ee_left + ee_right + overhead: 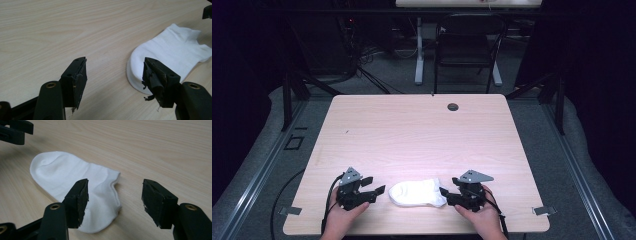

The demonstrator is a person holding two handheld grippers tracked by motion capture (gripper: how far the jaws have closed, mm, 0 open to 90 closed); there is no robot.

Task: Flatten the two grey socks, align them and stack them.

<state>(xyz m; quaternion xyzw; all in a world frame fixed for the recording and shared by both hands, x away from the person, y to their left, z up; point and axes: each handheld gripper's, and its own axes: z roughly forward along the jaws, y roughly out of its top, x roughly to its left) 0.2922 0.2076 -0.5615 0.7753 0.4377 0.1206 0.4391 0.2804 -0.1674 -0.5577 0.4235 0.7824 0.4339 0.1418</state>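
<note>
White ankle sock (418,193) lies flat on the worktop (422,130) near its front edge, between the two tools; left hand-held gripper (371,188) sits just off the toe end, jaws spread wide, nothing between them; right hand-held gripper (446,195) is at the cuff end, jaws equally released, one tip close to the cuff; I can't tell if it touches; flanking both ends suits a two-ended pickup or a finished lay-down, my read; no brand, label or writing readable on sock or worktop.
</note>
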